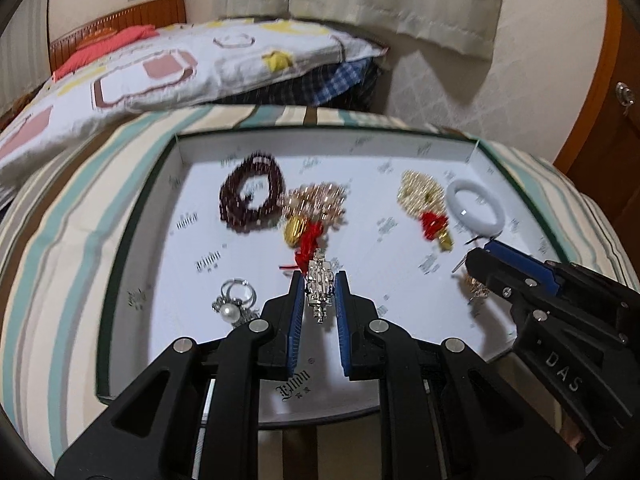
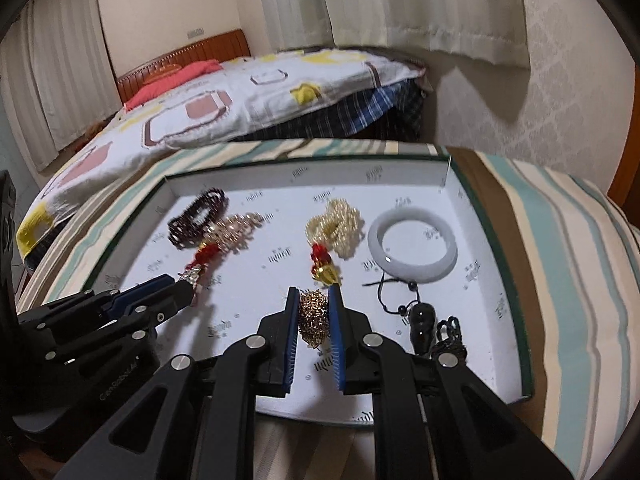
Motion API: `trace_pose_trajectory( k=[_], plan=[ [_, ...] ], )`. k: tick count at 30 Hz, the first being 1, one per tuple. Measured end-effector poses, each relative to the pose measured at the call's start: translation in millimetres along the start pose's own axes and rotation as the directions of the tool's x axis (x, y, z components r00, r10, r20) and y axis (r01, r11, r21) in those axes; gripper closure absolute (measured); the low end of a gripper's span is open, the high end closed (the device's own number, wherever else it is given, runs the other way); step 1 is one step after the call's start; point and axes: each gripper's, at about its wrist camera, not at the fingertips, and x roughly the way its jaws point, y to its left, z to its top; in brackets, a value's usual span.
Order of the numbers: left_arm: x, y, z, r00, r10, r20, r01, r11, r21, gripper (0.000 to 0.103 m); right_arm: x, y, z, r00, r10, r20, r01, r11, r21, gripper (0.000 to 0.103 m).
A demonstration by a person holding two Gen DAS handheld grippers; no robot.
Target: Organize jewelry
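A shallow white box lid [image 1: 132,216] [image 2: 450,178] holds the jewelry. My left gripper [image 1: 319,280] is shut on a silver crystal piece [image 1: 320,286] over the lid's middle. My right gripper [image 2: 314,294] is shut on a bunched gold chain [image 2: 315,316]; in the left wrist view it [image 1: 478,256] comes in from the right. In the lid lie dark red beads [image 1: 250,196] [image 2: 196,216], a pinkish-gold bead cluster with a red tassel [image 1: 314,204] [image 2: 236,230], a pale gold bead strand with a red knot [image 1: 420,194] [image 2: 336,224], a white bangle [image 1: 476,210] [image 2: 412,244], pearl rings [image 1: 236,302] and a black pendant on cord [image 2: 424,320].
The lid lies on a striped cloth [image 1: 60,208] [image 2: 560,240]. Behind it is a bed with a patterned quilt [image 1: 180,68] [image 2: 240,96] and a wooden headboard [image 1: 120,20]. Curtains [image 2: 400,0] hang at the back. A wooden door [image 1: 616,112] stands at the right.
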Motion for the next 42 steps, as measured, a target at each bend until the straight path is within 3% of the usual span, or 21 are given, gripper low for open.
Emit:
trace_pose_trajectory(
  k=[1,5,9,16,24,26,32,42],
  plan=[
    [1.9,1.6,-1.0,1.000,0.003,-0.006,-0.003,1.000,-0.007,0.087,1.5,-0.4,-0.9,1.000,0.000,-0.007,0.000,1.000,0.002,0.088],
    [3.6,5.8,-3.7,1.000,0.017,-0.009,-0.018,1.000,-0.019,0.068,5.1,-2.5,-3.0,1.000,-0.005,-0.024,0.005,1.000,0.010,0.087],
    [2.6,7.6,-3.8,1.000,0.021,-0.008,-0.021,0.999,-0.028,0.059,3.6,-4.1,-3.8,1.000,-0.006,-0.018,0.006,1.000,0.019,0.065],
    [-6.7,11.9,-4.4,0.999,0.035,0.006,-0.035,0.999,-0.039,0.047,-3.4,-4.3,-1.3,1.000,-0.015,-0.004,0.015,1.000,0.017,0.063],
    [-41.0,15.3,-5.6,0.996,0.061,0.067,-0.057,0.997,-0.053,0.023,-34.2,-0.1,-0.1,0.998,-0.052,0.048,0.051,0.999,0.013,0.044],
    [-50.2,15.7,-7.8,0.995,0.058,0.079,-0.054,0.997,-0.052,0.021,-43.0,1.2,-0.8,0.996,-0.064,0.064,0.063,0.998,0.020,0.038],
    [-89.1,12.9,-17.7,0.990,0.052,0.128,-0.048,0.998,-0.041,0.013,-77.8,5.9,-10.5,0.992,-0.082,0.099,0.079,0.996,0.035,0.034],
    [-166.0,10.0,-36.3,0.972,0.073,0.222,-0.072,0.997,-0.014,0.007,-138.3,22.0,-25.7,0.983,-0.088,0.161,0.083,0.996,0.037,0.032]
  ],
)
